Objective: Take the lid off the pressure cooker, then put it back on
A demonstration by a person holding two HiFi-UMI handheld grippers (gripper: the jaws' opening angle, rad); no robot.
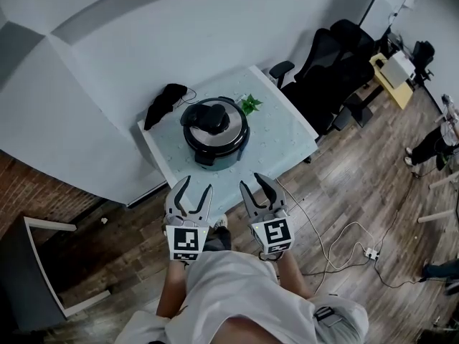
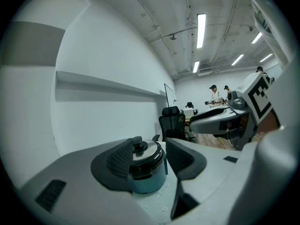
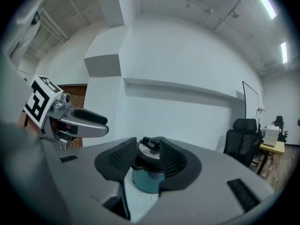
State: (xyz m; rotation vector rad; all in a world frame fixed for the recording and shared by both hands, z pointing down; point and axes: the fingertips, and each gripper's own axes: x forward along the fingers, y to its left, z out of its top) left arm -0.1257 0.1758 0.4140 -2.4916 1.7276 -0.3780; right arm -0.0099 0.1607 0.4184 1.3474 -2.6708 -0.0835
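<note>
Head view: a white table (image 1: 287, 138) sits against the wall with the pressure cooker (image 1: 215, 131) mid-table and its lid (image 1: 214, 117) on. Your left claw (image 1: 193, 192) and right claw (image 1: 256, 187) hover short of the near edge, and the office chairs (image 1: 323, 70) crowd the right side.

Left gripper view: jaws apart and empty, cooker well ahead.

Right gripper view: same deal. Looks like you're on the approach, so go for the lid's handle next.

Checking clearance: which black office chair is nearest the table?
The office chair whose armrest nears the table corner; another chair stands behind it, farther away.
</note>
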